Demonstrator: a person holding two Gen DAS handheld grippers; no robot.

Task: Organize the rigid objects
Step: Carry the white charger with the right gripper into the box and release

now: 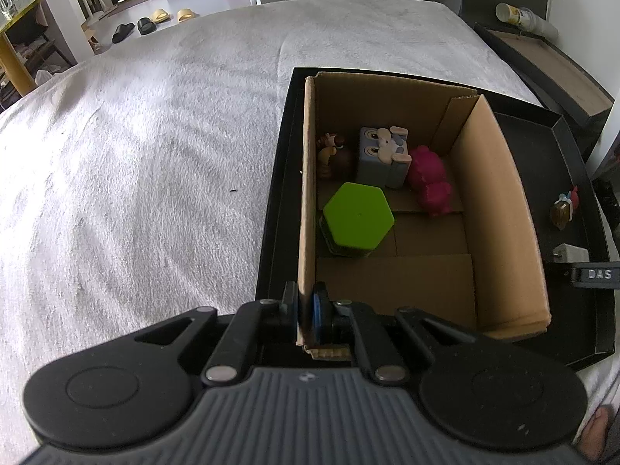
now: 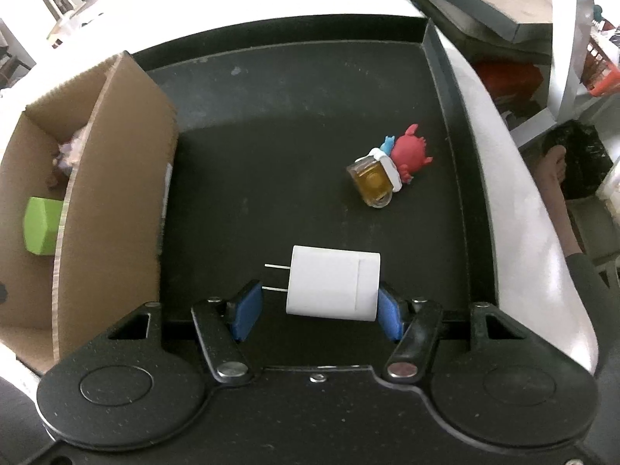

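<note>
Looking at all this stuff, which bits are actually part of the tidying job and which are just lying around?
Part of the job:
- cardboard box, its wall clamped by the left gripper
- white charger between the right gripper fingers
- crab figurine on the black tray
- green hexagonal block, blue cube toy, pink toy in the box

Just lying about:
- slippers
- cups

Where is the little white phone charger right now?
In the right wrist view, the white charger lies on the black tray, between the right tool's blue pads, right of the cardboard box.
</note>
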